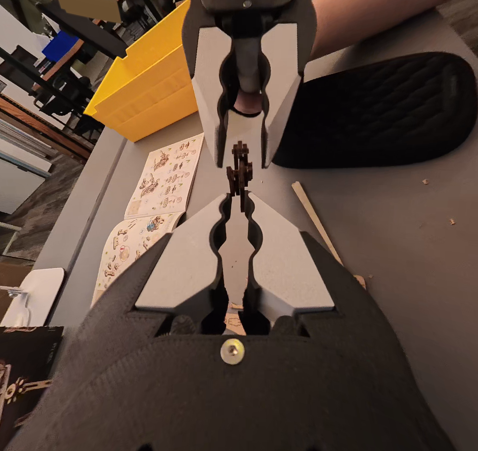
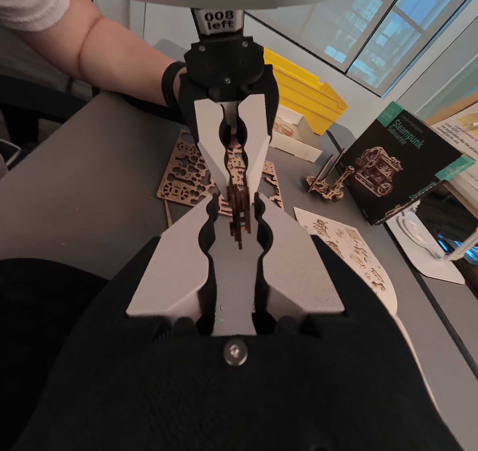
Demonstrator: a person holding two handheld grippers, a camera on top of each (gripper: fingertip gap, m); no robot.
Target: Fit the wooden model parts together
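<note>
A small dark wooden assembly (image 1: 239,172) of slotted laser-cut pieces is held in the air between the two grippers. My left gripper (image 1: 238,197) is shut on its near end. It shows from the front in the right wrist view (image 2: 238,188), jaws closed on the piece. My right gripper (image 2: 236,199) is open, its fingers either side of the free end of the assembly (image 2: 239,221) with gaps on both sides. In the left wrist view the right gripper (image 1: 243,166) faces me, tips apart around the top of the piece.
On the grey table (image 1: 388,231) lie an open instruction booklet (image 1: 168,175), stacked yellow bins (image 1: 144,84), a black padded cushion (image 1: 375,110) and a thin wooden stick (image 1: 315,219). A punched-out wooden sheet (image 2: 181,175), a part-built model (image 2: 328,188) and the kit box (image 2: 403,164) are behind. Both grippers' tips are close together, under 4 cm apart. My left gripper's tips are some 8 cm from the thin wooden stick (image 1: 315,219).
</note>
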